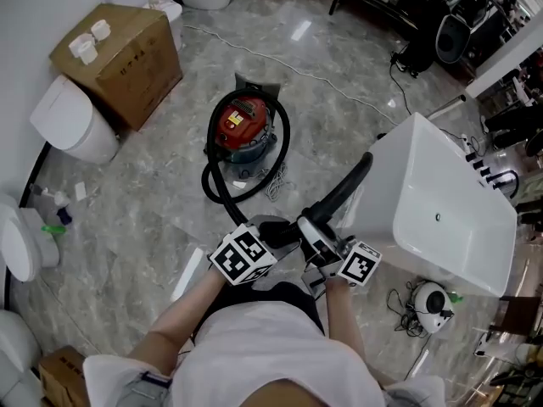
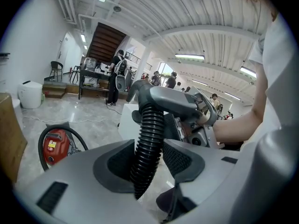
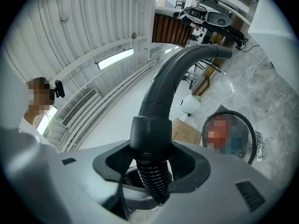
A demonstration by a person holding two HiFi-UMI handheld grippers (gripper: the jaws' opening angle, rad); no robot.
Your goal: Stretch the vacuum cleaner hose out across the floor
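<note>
No legible text, brand, number or sign was found in any view. The red vacuum cleaner (image 1: 244, 125), at eleven o'clock from centre in the head view, carries a small yellow label (image 2: 52, 145) whose print is too small to read. The marker cubes (image 1: 244, 255), near six o'clock, show black-and-white square patterns only, no characters.

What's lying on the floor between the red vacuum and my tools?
In the head view, the black hose loops across from the red vacuum, a bundled cable beside it; otherwise bare floor.
</note>
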